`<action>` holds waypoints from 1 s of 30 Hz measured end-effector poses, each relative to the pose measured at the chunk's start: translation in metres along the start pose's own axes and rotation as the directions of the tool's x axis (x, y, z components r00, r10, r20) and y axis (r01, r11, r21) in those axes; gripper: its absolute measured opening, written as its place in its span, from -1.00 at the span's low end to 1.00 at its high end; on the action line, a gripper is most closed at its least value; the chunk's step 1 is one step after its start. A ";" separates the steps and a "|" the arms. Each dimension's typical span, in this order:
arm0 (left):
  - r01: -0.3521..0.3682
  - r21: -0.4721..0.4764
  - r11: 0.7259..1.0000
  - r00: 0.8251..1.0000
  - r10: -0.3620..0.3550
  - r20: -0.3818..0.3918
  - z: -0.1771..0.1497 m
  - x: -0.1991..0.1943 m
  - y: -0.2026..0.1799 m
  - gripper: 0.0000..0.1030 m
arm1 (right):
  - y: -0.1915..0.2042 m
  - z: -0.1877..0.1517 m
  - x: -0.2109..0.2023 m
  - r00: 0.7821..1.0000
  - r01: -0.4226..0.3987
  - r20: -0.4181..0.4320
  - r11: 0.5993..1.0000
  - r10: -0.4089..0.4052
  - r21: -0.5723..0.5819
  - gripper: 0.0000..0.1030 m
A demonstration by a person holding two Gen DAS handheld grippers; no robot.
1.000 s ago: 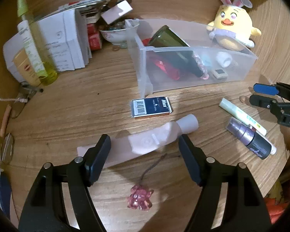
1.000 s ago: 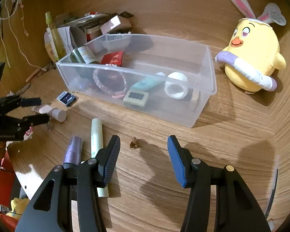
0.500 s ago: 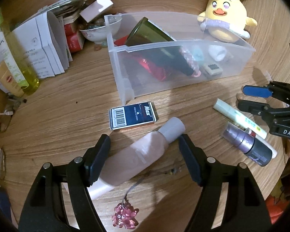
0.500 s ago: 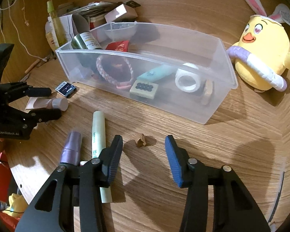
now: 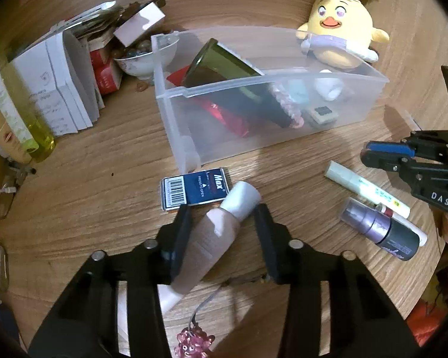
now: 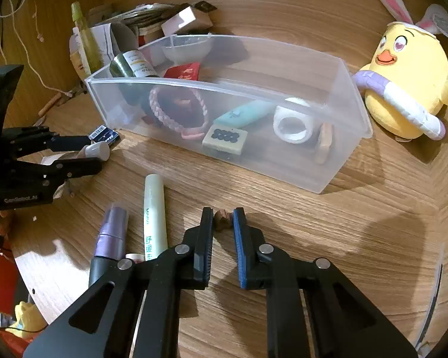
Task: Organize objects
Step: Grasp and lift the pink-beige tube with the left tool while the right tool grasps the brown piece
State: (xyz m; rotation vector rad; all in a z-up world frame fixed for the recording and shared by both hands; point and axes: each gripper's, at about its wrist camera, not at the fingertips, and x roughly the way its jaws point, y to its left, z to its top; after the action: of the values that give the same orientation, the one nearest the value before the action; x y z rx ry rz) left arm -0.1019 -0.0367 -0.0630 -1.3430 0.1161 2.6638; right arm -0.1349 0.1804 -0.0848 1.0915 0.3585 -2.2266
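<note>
My left gripper (image 5: 224,217) straddles a pale pink tube with a white cap (image 5: 215,238) lying on the wooden table; the jaws have narrowed around it, with a gap still showing on the right side. The tube also shows in the right wrist view (image 6: 95,150). My right gripper (image 6: 223,219) is closed on a small brown object (image 6: 222,220) on the table. A clear plastic bin (image 6: 352,137) holds a bracelet, tape ring, tile and green bottle. It also shows in the left wrist view (image 5: 176,137).
A blue Max staples box (image 5: 194,189), a pale green tube (image 6: 154,217) and a purple bottle (image 6: 109,238) lie on the table. A yellow plush chick (image 6: 403,89) sits right of the bin. Papers, boxes, a bowl and a yellow bottle (image 5: 24,113) crowd the back left.
My left gripper moved forward over the pink tube and its jaws narrowed around it. My right gripper moved forward and closed on the small brown object.
</note>
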 end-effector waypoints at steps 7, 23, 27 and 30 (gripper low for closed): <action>0.003 -0.005 1.000 1.000 -0.003 0.012 -0.002 0.000 0.000 -0.49 | 0.000 0.003 -0.011 0.999 -0.007 0.034 1.000 0.007 0.014 -0.77; -0.017 -0.030 0.999 0.995 0.019 0.095 -0.006 -0.030 0.002 -0.56 | -0.003 0.031 -0.044 0.988 0.007 0.154 0.999 -0.012 0.031 -0.77; -0.012 -0.044 0.999 0.992 0.017 0.126 -0.003 -0.040 0.004 -0.57 | -0.010 0.042 -0.052 0.982 0.017 0.188 0.999 -0.026 0.048 -0.77; -0.013 -0.050 0.999 0.988 0.020 0.151 -0.001 -0.047 0.005 -0.59 | -0.017 0.050 -0.056 0.978 0.026 0.206 0.998 -0.038 0.060 -0.77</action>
State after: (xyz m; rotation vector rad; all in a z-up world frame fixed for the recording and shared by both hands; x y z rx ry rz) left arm -0.0744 -0.0464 -0.0257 -1.1513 0.0445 2.7880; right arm -0.1506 0.1924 -0.0109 0.8762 0.2254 -2.3658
